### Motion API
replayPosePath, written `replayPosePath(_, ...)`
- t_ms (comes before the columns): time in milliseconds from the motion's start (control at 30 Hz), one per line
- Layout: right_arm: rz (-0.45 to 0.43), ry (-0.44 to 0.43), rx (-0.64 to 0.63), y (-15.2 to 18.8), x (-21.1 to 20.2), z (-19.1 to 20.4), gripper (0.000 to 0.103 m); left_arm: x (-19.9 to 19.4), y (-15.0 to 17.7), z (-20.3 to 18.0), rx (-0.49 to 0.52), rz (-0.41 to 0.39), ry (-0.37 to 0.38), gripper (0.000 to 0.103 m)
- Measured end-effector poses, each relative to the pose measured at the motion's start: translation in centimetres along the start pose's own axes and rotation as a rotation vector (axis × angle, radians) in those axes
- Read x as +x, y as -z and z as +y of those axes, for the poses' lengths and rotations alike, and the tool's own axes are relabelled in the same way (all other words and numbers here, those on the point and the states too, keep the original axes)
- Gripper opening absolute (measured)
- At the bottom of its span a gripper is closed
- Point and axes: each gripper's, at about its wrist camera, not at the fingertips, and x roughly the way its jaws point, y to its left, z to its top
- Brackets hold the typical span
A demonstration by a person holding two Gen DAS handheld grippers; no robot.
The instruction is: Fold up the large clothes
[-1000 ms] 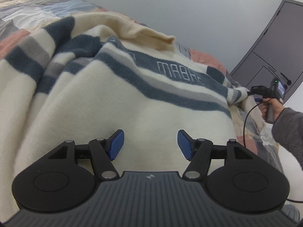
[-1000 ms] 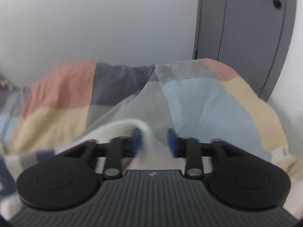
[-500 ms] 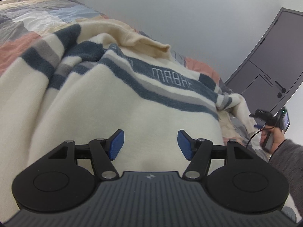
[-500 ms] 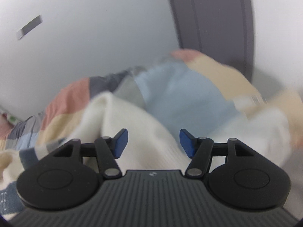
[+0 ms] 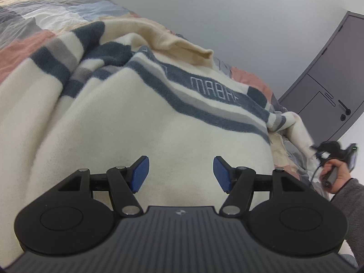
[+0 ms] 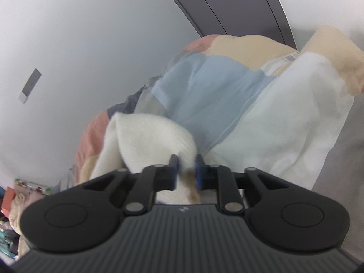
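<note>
Patchwork bedding (image 5: 68,6) in blue, pink, grey and tan covers the bed below a pale wall, with a grey door (image 5: 329,86) off past the foot end. On that bedding lies the cream fleece garment (image 5: 127,122), banded in navy and grey with lettering woven into one stripe; it is spread wide and rumpled, a tan lining flap turned up at its far side.

At the garment's edge nearest the door, the right gripper (image 6: 186,170) is closing its jaws, and a white fleece fold sits pinched between the blue pads; a second ago they stood apart over the fabric, so that hem or corner has just been caught. From the left wrist view the person's hand (image 5: 336,173) holds this tool low beside the bed.

The left gripper (image 5: 180,174) hangs over the middle of the garment, its pads spread and holding nothing.

With one edge secured, the next move is probably a lift and carry across to make a fold; a shallow pinch on thick fleece might slip.
</note>
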Motion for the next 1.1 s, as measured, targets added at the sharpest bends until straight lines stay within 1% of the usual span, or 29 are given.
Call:
replayPosePath(33,-0.035,-0.056,-0.019,-0.6,-0.9,0.5,0.014,0.0,0.0,0.0,0.001,0.002,-0.001,0.068)
replayPosePath(67,-0.073,-0.083,-0.061,-1.4,-1.8,1.3,0.014,0.0,0.1,0.0,0.004,0.003,-0.002,0.068)
replayPosePath(133,-0.126,-0.091,-0.109,-3.4,-3.0,2.7,0.013,-0.2,0.2,-0.1,0.006,0.002,-0.003,0.068)
replayPosePath(200,-0.187,-0.074,-0.118,-5.8,-3.9,3.5,0.013,-0.2,0.1,-0.2,0.005,0.001,0.004,0.068)
replayPosePath(267,-0.240,-0.035,-0.145,-8.1,-4.1,4.0,0.011,-0.3,0.0,-0.3,0.007,-0.005,0.007,0.068)
replayPosePath(367,-0.270,0.038,-0.181,-10.4,-2.9,3.7,0.010,0.1,0.0,-0.6,0.013,-0.003,0.014,0.068)
replayPosePath(433,-0.260,0.092,-0.197,-10.9,-1.5,2.9,0.010,0.6,0.0,-0.8,0.021,0.003,0.011,0.068)
replayPosePath(500,-0.238,0.142,-0.196,-10.7,0.1,1.5,0.010,1.1,0.0,-1.0,0.029,0.010,0.006,0.068)
replayPosePath(600,-0.188,0.200,-0.190,-9.0,2.8,-1.1,0.010,1.7,-0.1,-1.3,0.045,0.016,-0.009,0.068)
replayPosePath(700,-0.146,0.255,-0.182,-7.0,4.7,-4.0,0.010,2.4,-0.3,-1.1,0.039,0.024,-0.027,0.068)
replayPosePath(767,-0.136,0.286,-0.164,-6.1,5.4,-5.9,0.010,2.7,-0.4,-1.0,0.034,0.031,-0.036,0.068)
replayPosePath(833,-0.134,0.294,-0.163,-5.0,5.1,-7.3,0.009,3.2,-0.4,-1.1,0.046,0.047,-0.055,0.068)
replayPosePath(900,-0.146,0.313,-0.184,-4.2,4.7,-7.0,0.009,3.7,-0.2,-1.2,0.073,0.059,-0.071,0.068)
replayPosePath(933,-0.149,0.324,-0.199,-4.0,4.4,-6.7,0.011,3.8,-0.2,-1.3,0.082,0.060,-0.073,0.068)
replayPosePath(1000,-0.142,0.356,-0.233,-3.7,4.0,-5.8,0.012,3.9,-0.1,-1.5,0.099,0.061,-0.074,0.068)
replayPosePath(1033,-0.123,0.379,-0.241,-4.1,4.2,-5.2,0.017,3.9,-0.1,-1.5,0.104,0.059,-0.073,0.068)
replayPosePath(1067,-0.098,0.411,-0.244,-4.3,3.8,-4.7,0.025,3.8,-0.2,-1.6,0.105,0.057,-0.071,0.068)
replayPosePath(1100,-0.077,0.432,-0.252,-4.2,3.1,-4.2,0.028,3.7,-0.2,-1.5,0.101,0.054,-0.071,0.068)
